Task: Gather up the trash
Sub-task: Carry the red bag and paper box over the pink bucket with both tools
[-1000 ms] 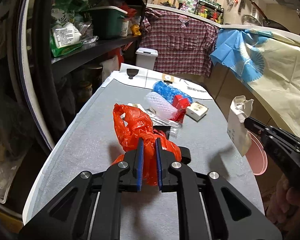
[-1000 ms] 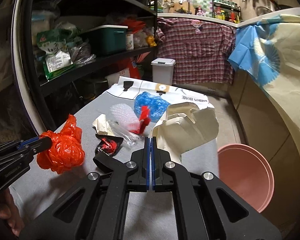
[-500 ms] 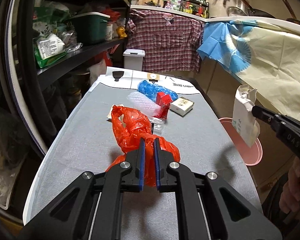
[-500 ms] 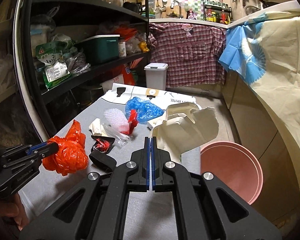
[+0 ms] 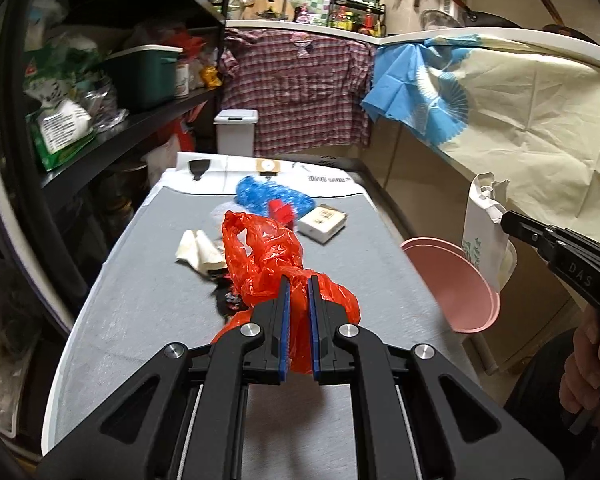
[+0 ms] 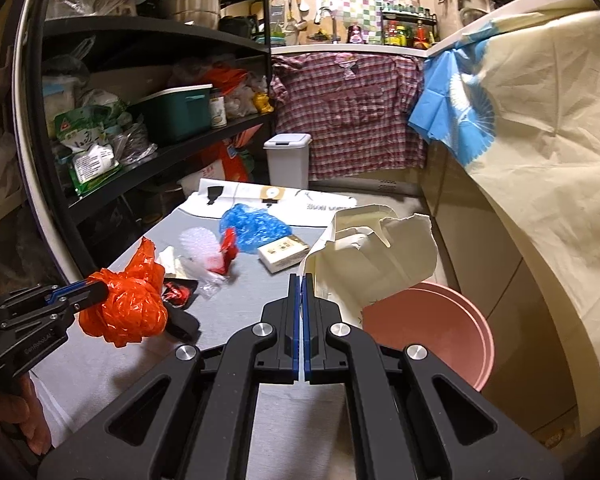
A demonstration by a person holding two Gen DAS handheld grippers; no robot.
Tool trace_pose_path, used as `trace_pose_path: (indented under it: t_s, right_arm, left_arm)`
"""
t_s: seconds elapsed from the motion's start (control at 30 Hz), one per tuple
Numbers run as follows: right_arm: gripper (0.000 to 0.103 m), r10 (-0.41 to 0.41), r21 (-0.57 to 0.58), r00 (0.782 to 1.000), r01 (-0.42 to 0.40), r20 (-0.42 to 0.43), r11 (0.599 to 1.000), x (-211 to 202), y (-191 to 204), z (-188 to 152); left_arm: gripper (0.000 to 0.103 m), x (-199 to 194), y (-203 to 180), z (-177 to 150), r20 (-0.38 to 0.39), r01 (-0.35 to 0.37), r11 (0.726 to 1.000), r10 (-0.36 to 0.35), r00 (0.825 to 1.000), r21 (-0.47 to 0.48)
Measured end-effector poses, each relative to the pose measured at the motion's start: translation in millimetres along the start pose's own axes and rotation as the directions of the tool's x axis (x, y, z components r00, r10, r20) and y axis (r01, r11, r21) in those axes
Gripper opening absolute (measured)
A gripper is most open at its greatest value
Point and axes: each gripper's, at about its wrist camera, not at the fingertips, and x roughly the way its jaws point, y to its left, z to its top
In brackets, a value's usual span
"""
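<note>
My left gripper (image 5: 298, 280) is shut on a crumpled orange plastic bag (image 5: 268, 258) and holds it above the grey table (image 5: 140, 300); it also shows in the right wrist view (image 6: 124, 304). My right gripper (image 6: 301, 278) is shut on the edge of a torn cream paper bag (image 6: 372, 256), held over the table's right edge; the bag also shows in the left wrist view (image 5: 484, 232). On the table lie a blue plastic bag (image 6: 254, 222), bubble wrap (image 6: 200, 242), a red wrapper (image 6: 228, 246), a small white box (image 6: 284, 254) and crumpled paper (image 5: 198, 250).
A pink bin (image 6: 424, 328) stands on the floor right of the table, under the paper bag. Black shelves (image 6: 160, 152) with packages line the left. A white lidded bin (image 6: 288, 158) and a plaid shirt (image 6: 348, 112) are at the far end. A cloth-covered counter (image 6: 540, 160) runs along the right.
Both grippers have lifted and pulled back with their bags. The pink bin shows more fully under the paper bag. The table trash has not moved.
</note>
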Motion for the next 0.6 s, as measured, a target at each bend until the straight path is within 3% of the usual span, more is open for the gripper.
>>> trace_pose_path:
  t_s: [0.6]
  right_arm:
    - [0.001,-0.117,0.095,0.993,0.116,0.01,0.989,6,-78,11]
  left_arm:
    - [0.008,31,-67,36,0.005,0.116,0.99,-0.117,0.993,0.08]
